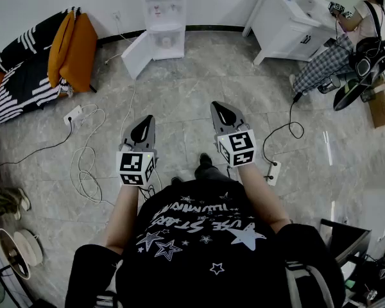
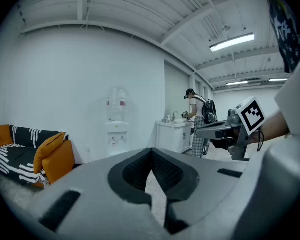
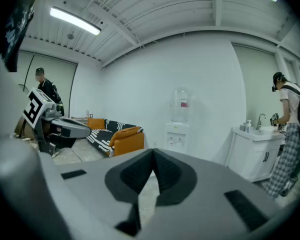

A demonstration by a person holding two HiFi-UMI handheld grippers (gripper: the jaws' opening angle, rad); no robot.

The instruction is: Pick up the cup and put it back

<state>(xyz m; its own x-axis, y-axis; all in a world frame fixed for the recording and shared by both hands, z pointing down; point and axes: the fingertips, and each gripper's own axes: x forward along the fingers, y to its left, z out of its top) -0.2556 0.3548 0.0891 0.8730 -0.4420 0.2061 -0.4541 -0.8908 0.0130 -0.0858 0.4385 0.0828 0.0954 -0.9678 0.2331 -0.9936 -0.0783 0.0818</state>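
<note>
No cup can be made out in any view. In the head view both grippers are held out at waist height over the grey tiled floor. My left gripper (image 1: pixel 143 123) is shut, its jaws meeting at the tips with nothing between them, as the left gripper view (image 2: pixel 151 152) also shows. A hand's width to its right, my right gripper (image 1: pixel 225 110) is shut and empty too, its tips touching in the right gripper view (image 3: pixel 153 153). Both point towards a white water dispenser (image 1: pixel 162 18) against the far wall. Each gripper shows in the other's view, the right gripper (image 2: pixel 206 131) and the left gripper (image 3: pixel 84 130).
A striped sofa with orange cushions (image 1: pixel 70 43) stands at the far left. A white sink cabinet (image 1: pixel 289 21) is at the far right, with another person (image 1: pixel 359 37) at it. White cables and a power strip (image 1: pixel 74 115) lie on the floor, and a second power strip (image 1: pixel 273 172) lies right.
</note>
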